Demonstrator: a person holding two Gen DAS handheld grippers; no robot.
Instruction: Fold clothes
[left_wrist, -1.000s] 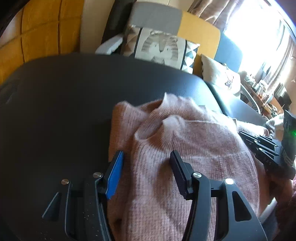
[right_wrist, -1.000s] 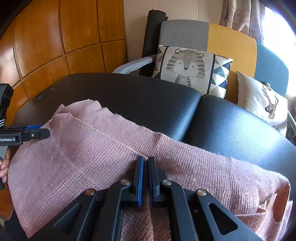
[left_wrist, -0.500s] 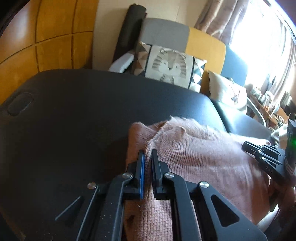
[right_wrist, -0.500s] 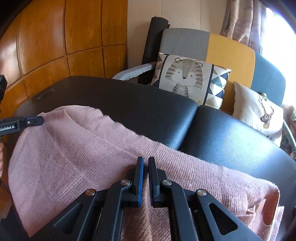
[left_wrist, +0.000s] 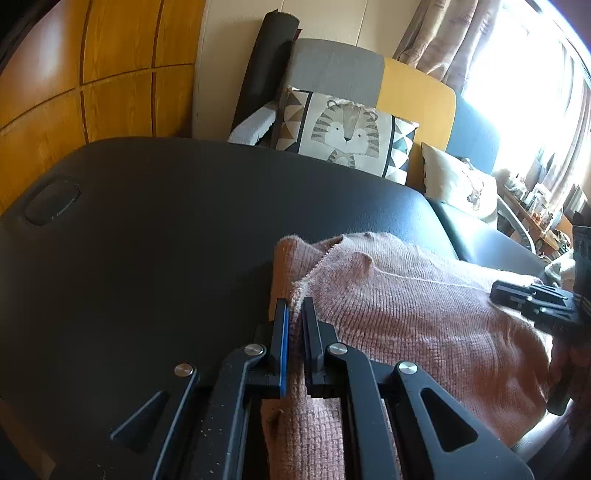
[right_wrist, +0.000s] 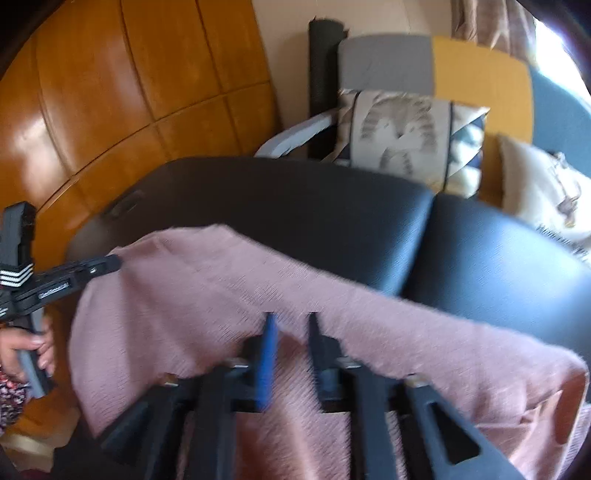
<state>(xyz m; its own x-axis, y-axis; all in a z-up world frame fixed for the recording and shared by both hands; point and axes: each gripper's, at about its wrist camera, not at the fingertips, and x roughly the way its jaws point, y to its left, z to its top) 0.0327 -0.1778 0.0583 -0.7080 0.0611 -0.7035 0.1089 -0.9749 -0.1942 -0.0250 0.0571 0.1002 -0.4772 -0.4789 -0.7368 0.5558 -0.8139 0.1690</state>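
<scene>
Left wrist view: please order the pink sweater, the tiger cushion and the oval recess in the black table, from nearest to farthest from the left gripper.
1. pink sweater, pinched in the left gripper.
2. oval recess, far left on the black table.
3. tiger cushion, behind the table.

left hand-held gripper (left_wrist: 294, 306) clamped sweater (left_wrist: 406, 314), right (right_wrist: 291, 321) opening

Black tongs (left_wrist: 295, 310), blue pad, silver screws

A home living room: sofa (left_wrist: 417, 92) with tiger cushion (left_wrist: 343, 134), curtains (left_wrist: 439, 40), wood-panelled wall (left_wrist: 110, 74).
</scene>
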